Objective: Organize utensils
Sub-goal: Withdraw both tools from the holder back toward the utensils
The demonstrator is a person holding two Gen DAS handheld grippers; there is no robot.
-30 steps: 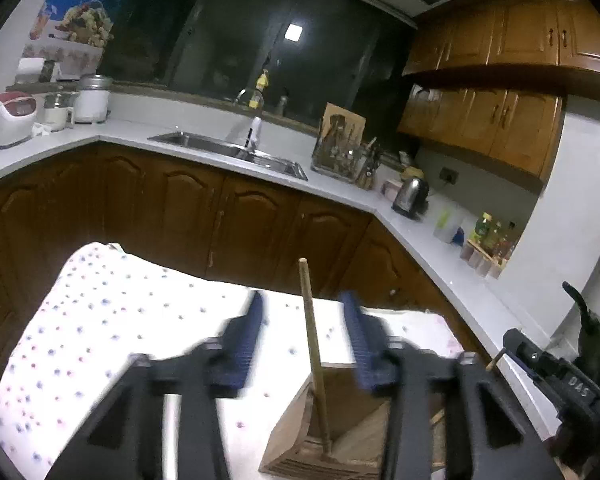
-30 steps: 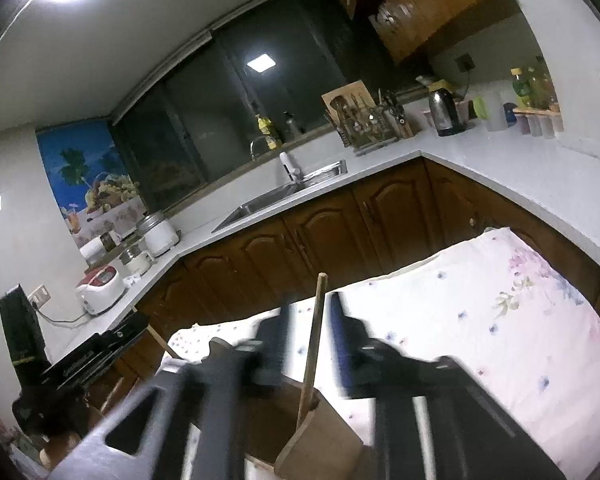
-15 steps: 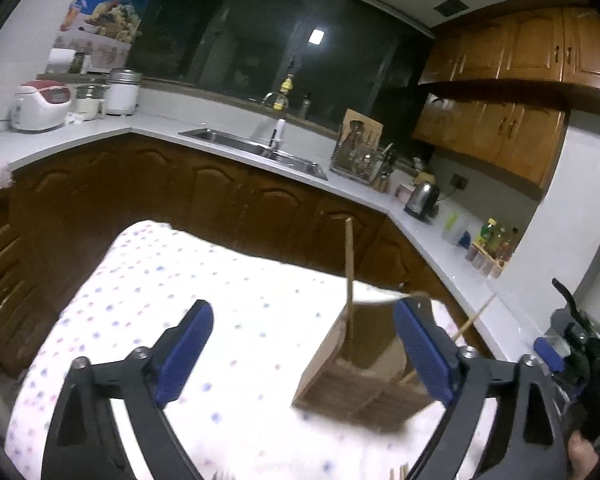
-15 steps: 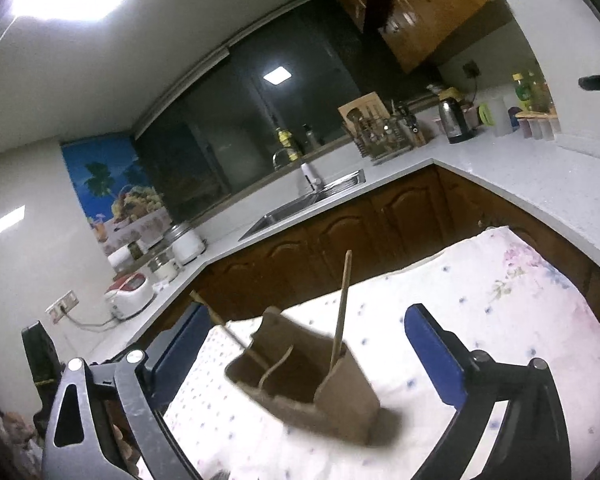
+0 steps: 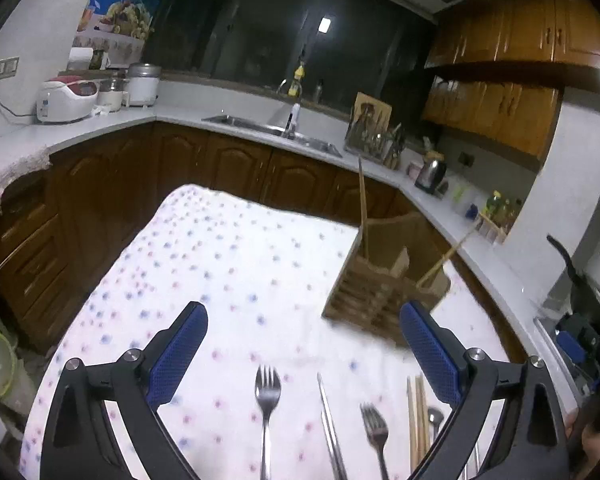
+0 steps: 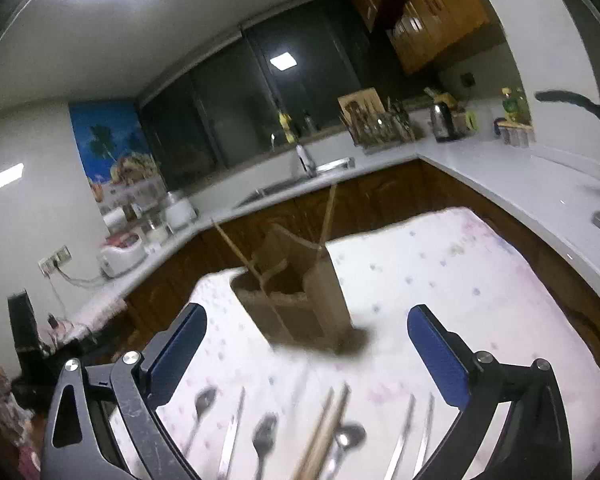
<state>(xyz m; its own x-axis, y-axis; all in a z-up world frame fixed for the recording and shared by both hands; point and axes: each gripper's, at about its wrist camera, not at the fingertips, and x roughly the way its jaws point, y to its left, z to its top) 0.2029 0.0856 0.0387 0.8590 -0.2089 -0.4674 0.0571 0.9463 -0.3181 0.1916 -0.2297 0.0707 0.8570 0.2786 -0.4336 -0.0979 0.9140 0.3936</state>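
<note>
left gripper (image 5: 302, 350): jaws just spread wide apart, nothing between | right gripper (image 6: 306, 350): jaws just spread wide apart, nothing between | wooden box (image 5: 384, 276): on dotted cloth (image 5: 228, 264), two sticks inside | forks, spoons, chopsticks (image 6: 324, 420): flat on cloth near grippers

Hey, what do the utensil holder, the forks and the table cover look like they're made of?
Utensil holder: apparently wood or bamboo, matte brown, with slatted sides. Forks: likely stainless steel, shiny grey with glints. Table cover: soft fabric, white with small coloured dots, draping over the table's far edge.
</note>
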